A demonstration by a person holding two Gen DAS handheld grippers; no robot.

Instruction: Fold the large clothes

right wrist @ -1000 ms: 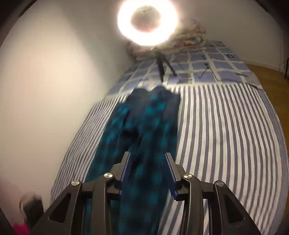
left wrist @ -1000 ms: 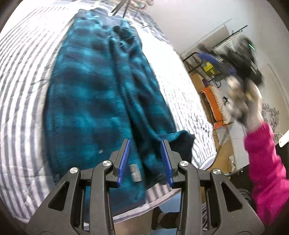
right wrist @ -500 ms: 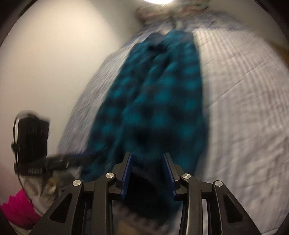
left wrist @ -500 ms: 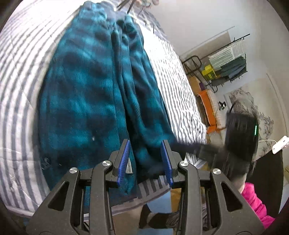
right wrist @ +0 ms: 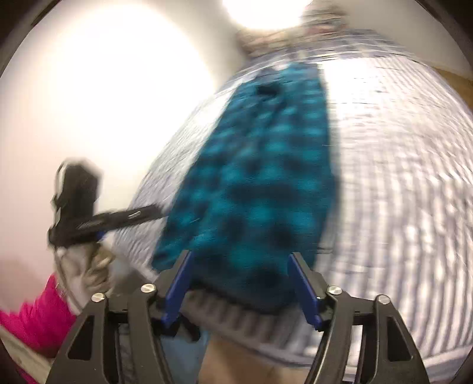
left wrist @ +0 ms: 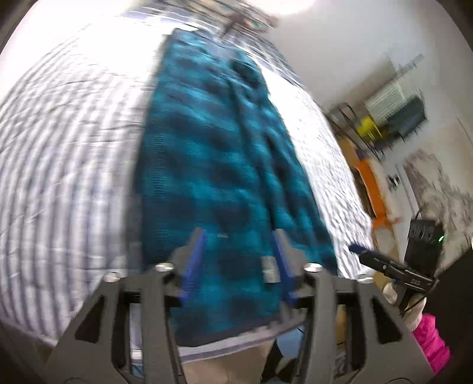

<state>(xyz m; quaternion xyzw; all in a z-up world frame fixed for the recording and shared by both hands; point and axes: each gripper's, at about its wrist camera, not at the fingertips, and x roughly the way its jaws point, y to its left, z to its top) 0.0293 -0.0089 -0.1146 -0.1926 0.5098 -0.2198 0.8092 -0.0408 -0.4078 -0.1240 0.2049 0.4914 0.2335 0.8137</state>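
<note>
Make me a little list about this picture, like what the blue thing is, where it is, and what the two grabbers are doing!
garment: teal and dark checked garment, lying lengthwise, one long fold running down it
surface: striped bedcover, under the garment
left gripper: jaws open, holding nothing, over the garment's near end
right gripper: jaws open, holding nothing, at the garment's near hem
light: bright lamp at the far end of the bed
sharpness: both views blurred
</note>
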